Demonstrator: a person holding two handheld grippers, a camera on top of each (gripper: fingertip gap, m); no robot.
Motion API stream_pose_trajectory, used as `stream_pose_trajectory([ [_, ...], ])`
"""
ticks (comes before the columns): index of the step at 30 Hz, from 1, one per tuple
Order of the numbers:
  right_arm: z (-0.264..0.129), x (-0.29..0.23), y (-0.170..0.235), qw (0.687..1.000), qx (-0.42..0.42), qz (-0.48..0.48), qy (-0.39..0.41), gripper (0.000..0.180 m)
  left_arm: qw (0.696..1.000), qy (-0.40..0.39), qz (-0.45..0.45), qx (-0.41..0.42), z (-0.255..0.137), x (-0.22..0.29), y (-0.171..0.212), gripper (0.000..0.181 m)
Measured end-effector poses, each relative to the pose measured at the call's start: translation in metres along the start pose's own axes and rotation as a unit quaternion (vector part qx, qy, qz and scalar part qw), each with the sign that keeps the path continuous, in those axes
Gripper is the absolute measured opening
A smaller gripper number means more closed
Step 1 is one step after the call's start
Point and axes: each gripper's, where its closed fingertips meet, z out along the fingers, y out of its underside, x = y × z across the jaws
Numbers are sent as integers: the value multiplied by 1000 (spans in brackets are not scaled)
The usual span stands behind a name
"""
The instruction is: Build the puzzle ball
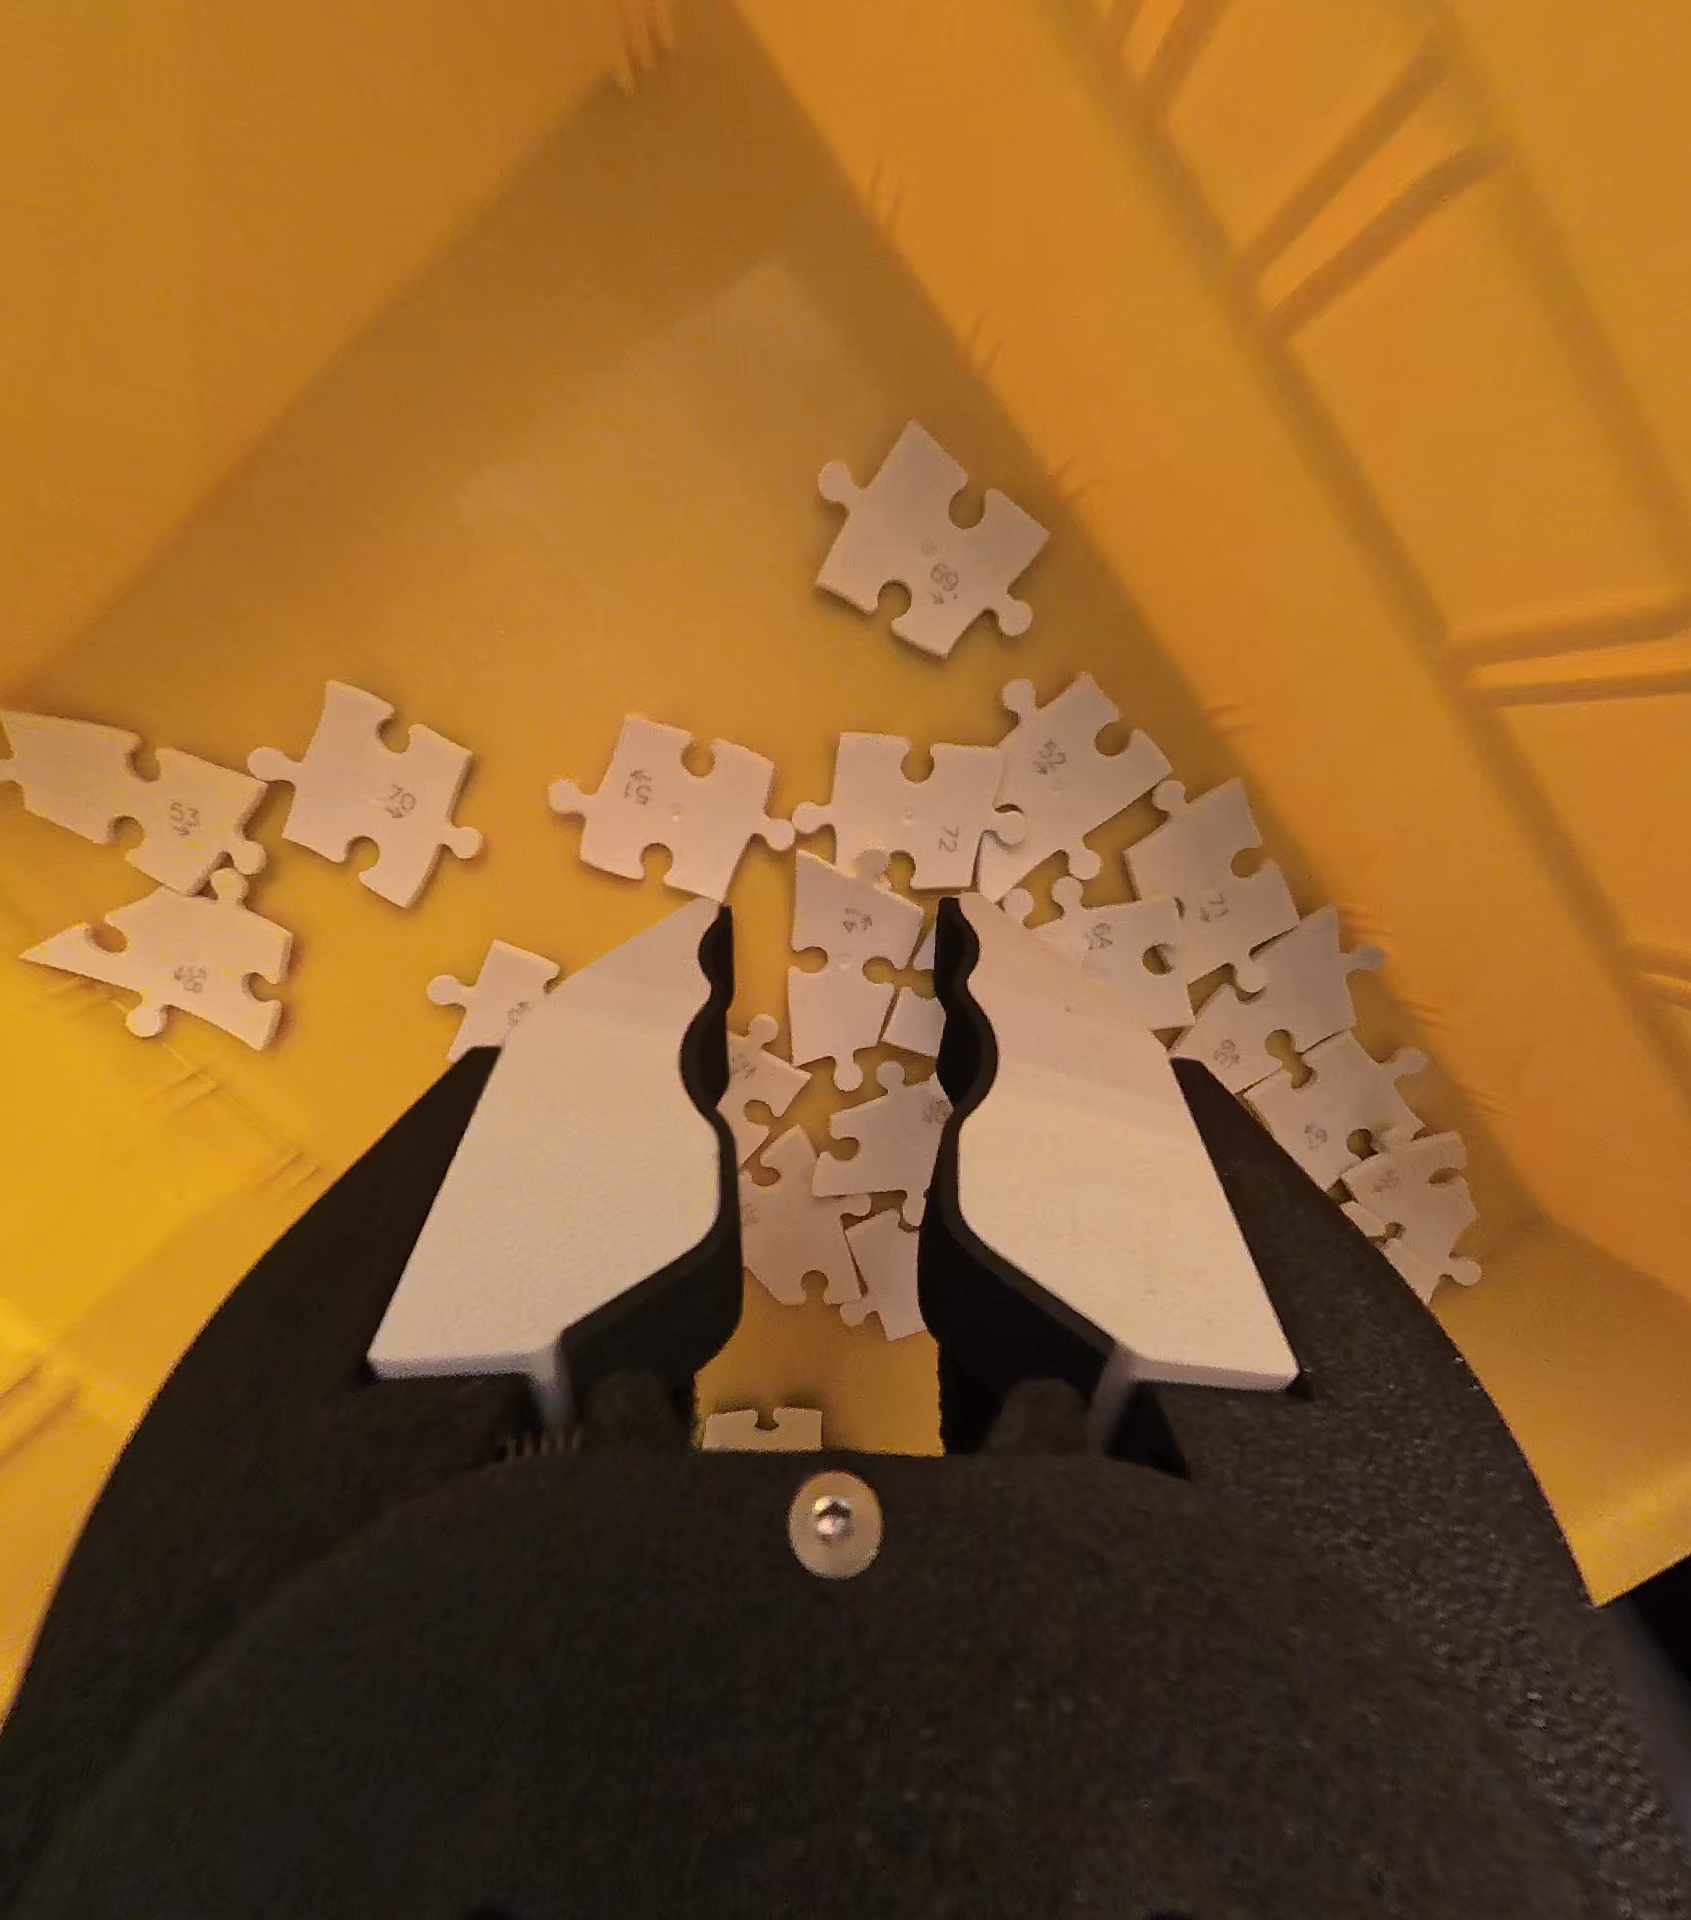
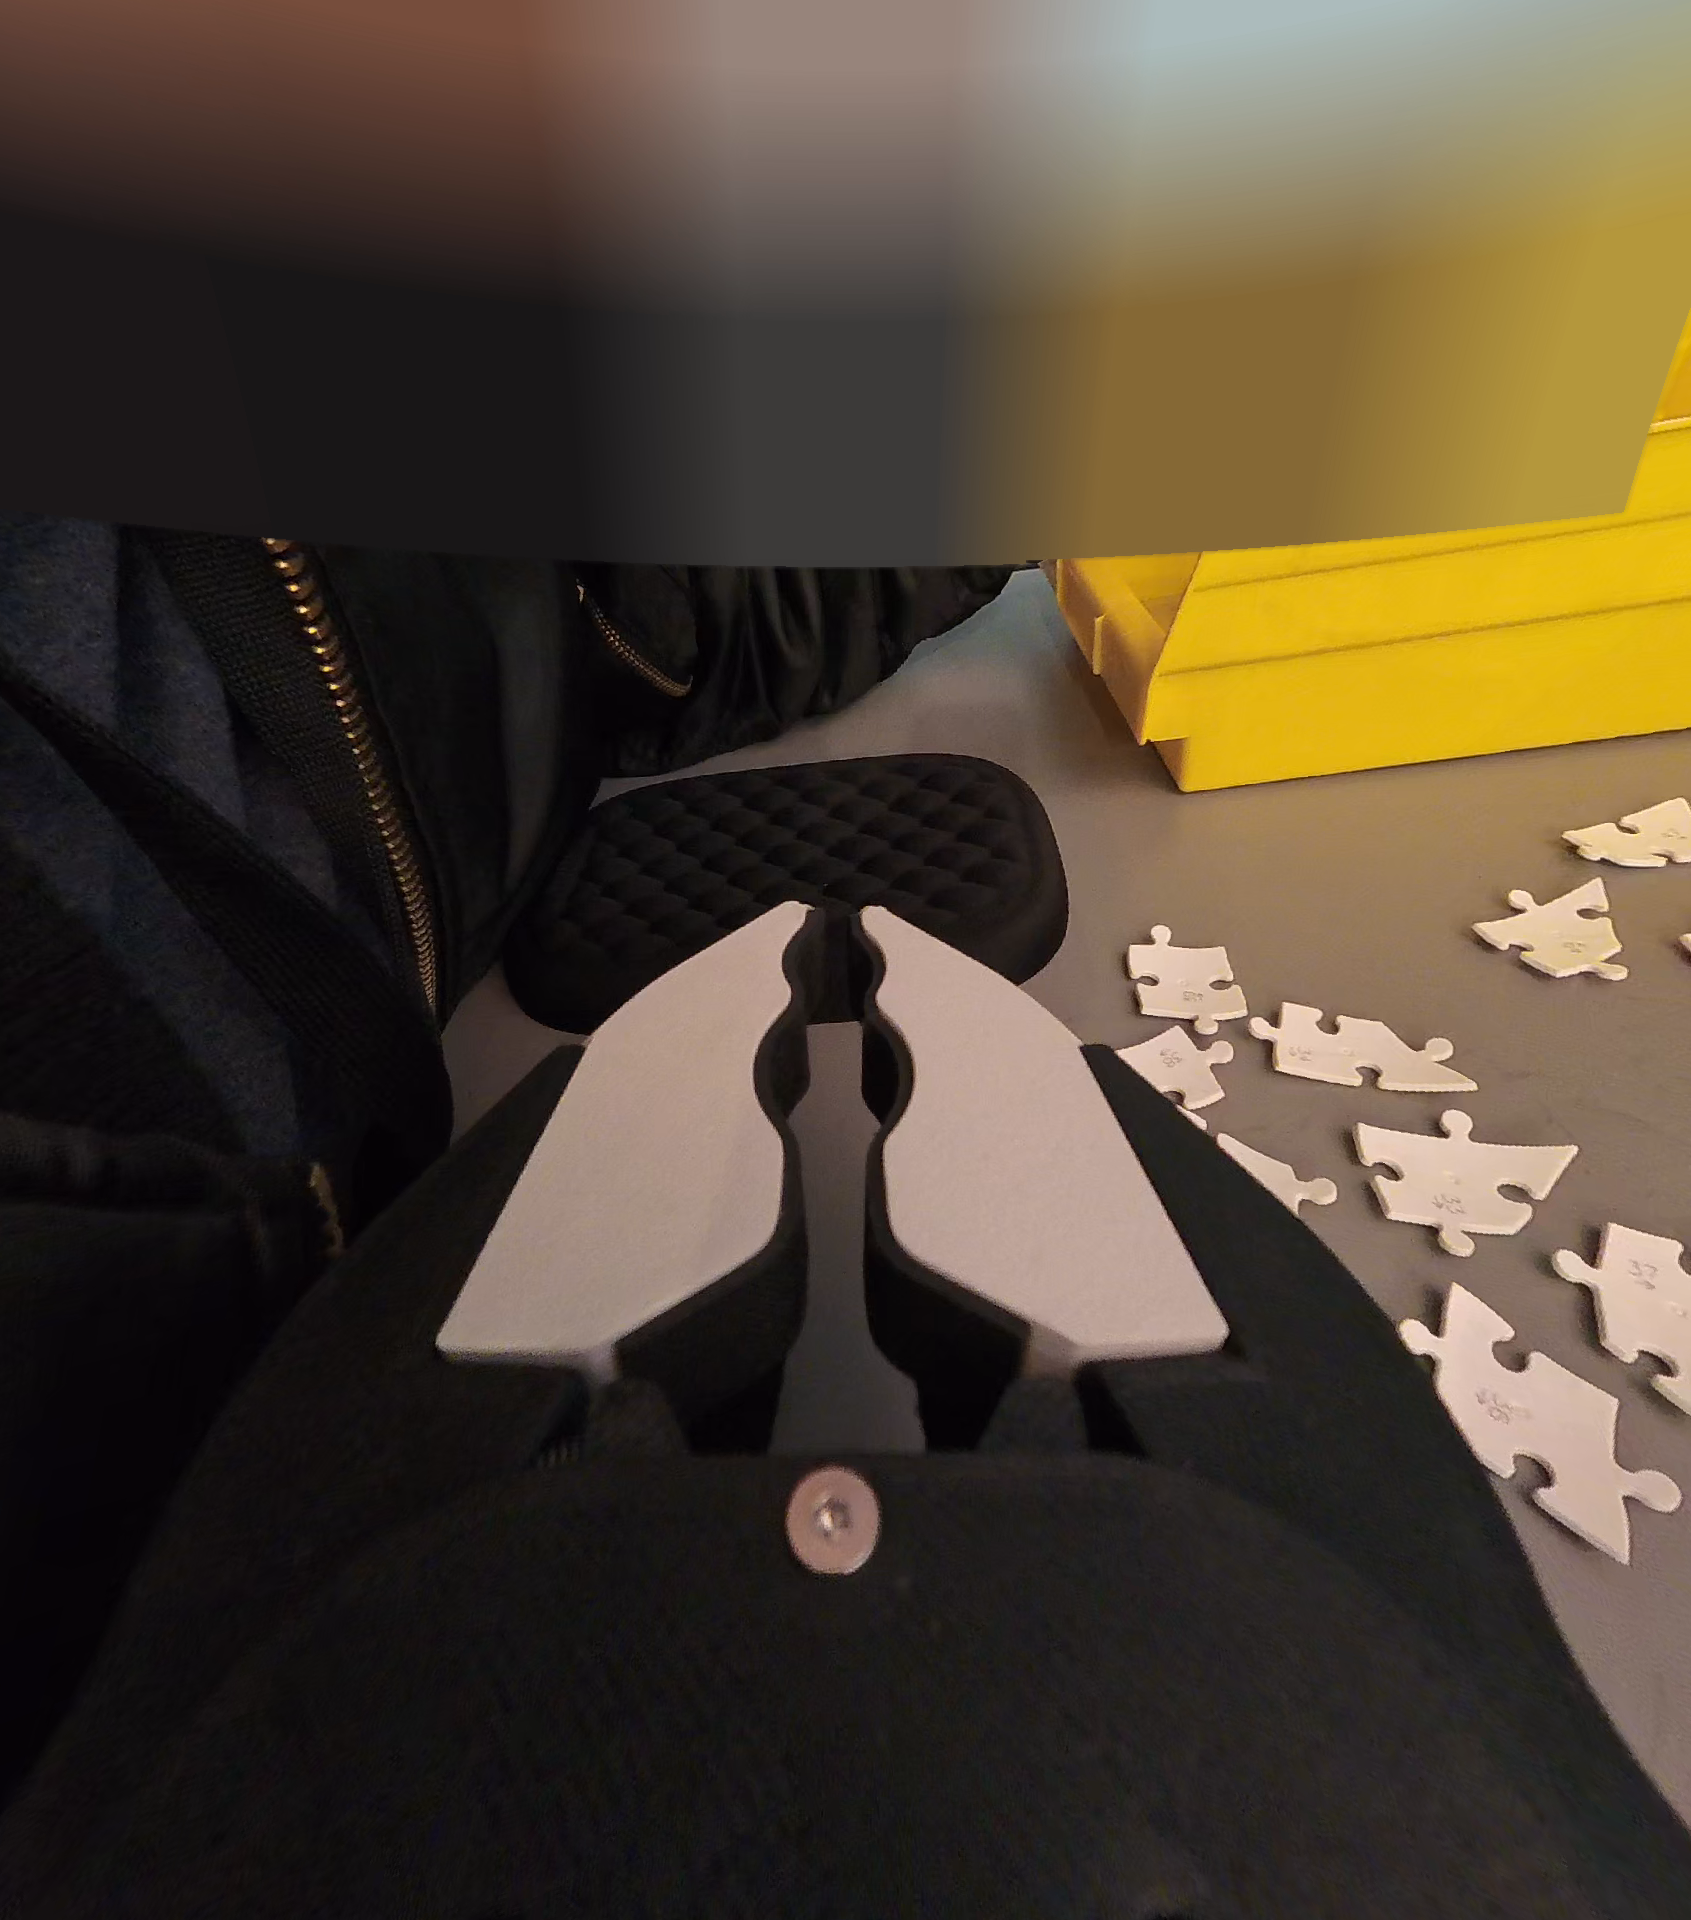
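My left gripper [image 1: 833, 914] is open and empty, reaching down into a yellow bin [image 1: 529, 499]. Several white puzzle pieces lie flat on the bin floor. One piece [image 1: 849, 971] sits just beyond the gap between my fingertips, on a pile of pieces [image 1: 1225, 935] against the right wall. A lone piece [image 1: 929, 540] lies farther in. My right gripper [image 2: 833, 920] is nearly closed with a thin gap and holds nothing, low over the grey table [image 2: 1288, 894]. Several white puzzle pieces [image 2: 1459, 1179] lie on the table to its right.
The yellow bin [image 2: 1443, 665] stands at the back right of the table in the right wrist view. A black quilted pad [image 2: 799, 831] lies just beyond my right fingertips. A person's dark zipped jacket [image 2: 197, 831] fills the left side. My hands' fingertips stand some 35 centimeters from each other.
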Motion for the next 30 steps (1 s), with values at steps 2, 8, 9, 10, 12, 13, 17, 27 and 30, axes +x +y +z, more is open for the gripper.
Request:
stream_pose_trajectory([
  [2, 0, 0, 0, 1000, 0, 2, -1, 5, 1000, 4, -1, 3, 0, 0, 0, 32],
  [8, 0, 0, 0, 1000, 0, 2, -2, 5, 1000, 20, -13, 6, -1, 1, 0, 22],
  [9, 0, 0, 0, 1000, 0, 2, -2, 5, 1000, 21, -13, 5, -2, 2, 0, 22],
  [10, 0, 0, 0, 1000, -1, 3, -3, 5, 1000, 20, -11, 7, -4, 2, 0, 7],
  [12, 0, 0, 0, 1000, 0, 3, -3, 5, 1000, 17, -12, 21, -10, 1, -4, 0],
  [13, 0, -1, 0, 1000, -1, 3, -3, 5, 999, 17, -16, 30, -14, 0, -6, 0],
  [17, 1, -2, 1, 1000, -3, 2, -5, 6, 999, 9, -27, 47, -24, -6, -7, 0],
  [27, 1, -3, 1, 1000, -5, 2, -7, 7, 999, 29, -45, -7, -7, 10, 0, 38],
  [30, 1, -3, 1, 1000, -5, 3, -8, 7, 999, 4, -34, -13, -1, 5, 0, 34],
])
